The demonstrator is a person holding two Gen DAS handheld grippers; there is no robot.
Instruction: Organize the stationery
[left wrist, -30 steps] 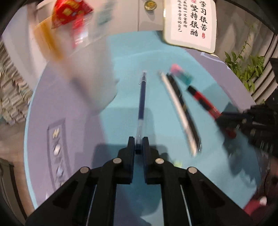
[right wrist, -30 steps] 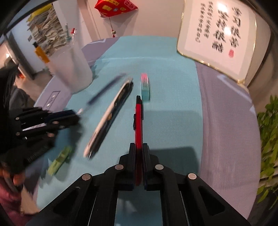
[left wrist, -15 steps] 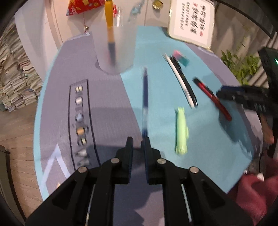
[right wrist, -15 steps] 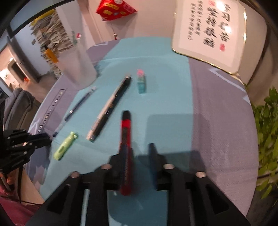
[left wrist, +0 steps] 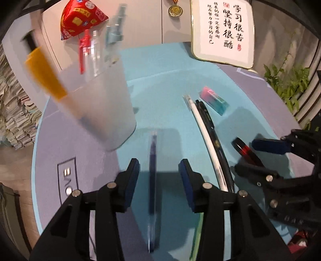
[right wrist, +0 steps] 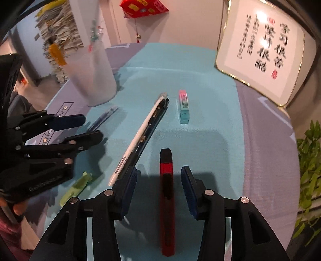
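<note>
My left gripper (left wrist: pixel 158 166) is opening, and a blue pen (left wrist: pixel 152 170) lies loose on the teal mat (left wrist: pixel 170 84) between its parted jaws. A frosted pen cup (left wrist: pixel 100 108) with several pens stands just ahead to the left. My right gripper (right wrist: pixel 158 173) is opening too; a red-and-black pen (right wrist: pixel 166 200) lies flat between its jaws, free of the pads. A white pen (right wrist: pixel 140 134) and a black pen (right wrist: pixel 150 132) lie side by side mid-mat, with a pink-and-teal eraser (right wrist: pixel 183 108) beyond. A green highlighter (right wrist: pixel 77 186) lies under the left gripper (right wrist: pixel 90 128).
A framed calligraphy board (right wrist: pixel 260 56) leans at the back right. A leafy plant (right wrist: pixel 309 160) stands past the right table edge. Paper stacks (right wrist: pixel 58 40) and a red ornament (left wrist: pixel 80 18) are behind the cup (right wrist: pixel 90 76). A person's hand (right wrist: pixel 18 208) shows bottom left.
Both grippers were shut on their pens a second ago; now both have parted and the pens lie on the mat. The left view swung back, then in toward the cup.
</note>
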